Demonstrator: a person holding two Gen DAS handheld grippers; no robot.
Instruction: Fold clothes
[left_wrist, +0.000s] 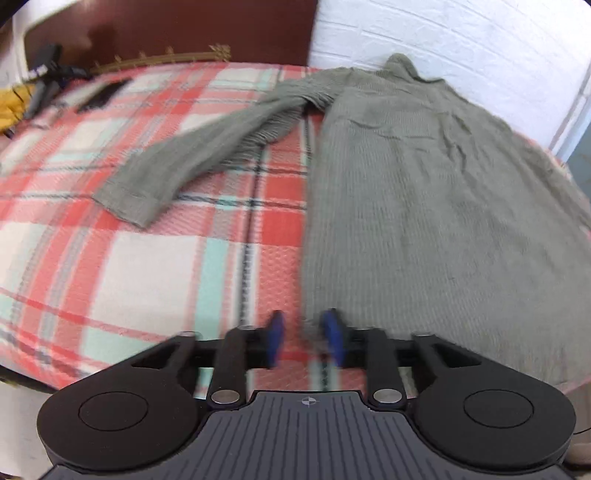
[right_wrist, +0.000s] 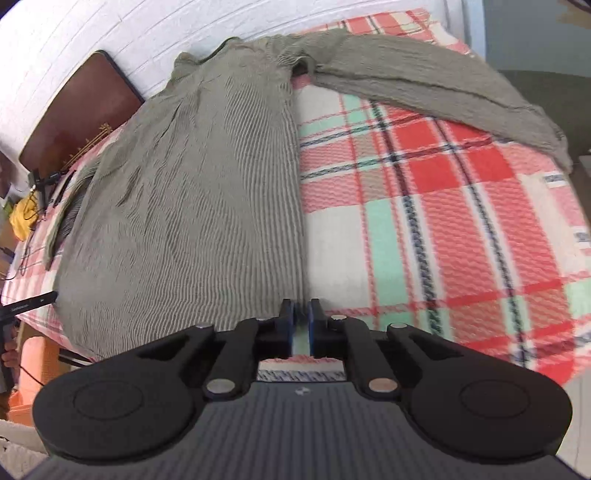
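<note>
A grey-green ribbed sweater (left_wrist: 424, 206) (right_wrist: 192, 192) lies flat on a plaid bedspread (left_wrist: 147, 266) (right_wrist: 443, 221), collar toward the wall. Its sleeves (left_wrist: 207, 147) (right_wrist: 424, 85) spread out to either side. My left gripper (left_wrist: 304, 332) is open at the lower left corner of the hem, with the sweater's side edge running in between its blue pads (left_wrist: 334, 338). My right gripper (right_wrist: 301, 306) sits at the lower right corner. Its pads (right_wrist: 291, 321) are pinched to a narrow gap where the sweater's edge meets them. The hem itself is hidden under both grippers.
A dark brown headboard (left_wrist: 166, 26) (right_wrist: 77, 107) and a white brick wall (left_wrist: 443, 37) border the bed. Dark gadgets (left_wrist: 48, 66) and a yellow item (left_wrist: 9, 105) (right_wrist: 22, 218) lie near the headboard. The bed's front edge runs just under the grippers.
</note>
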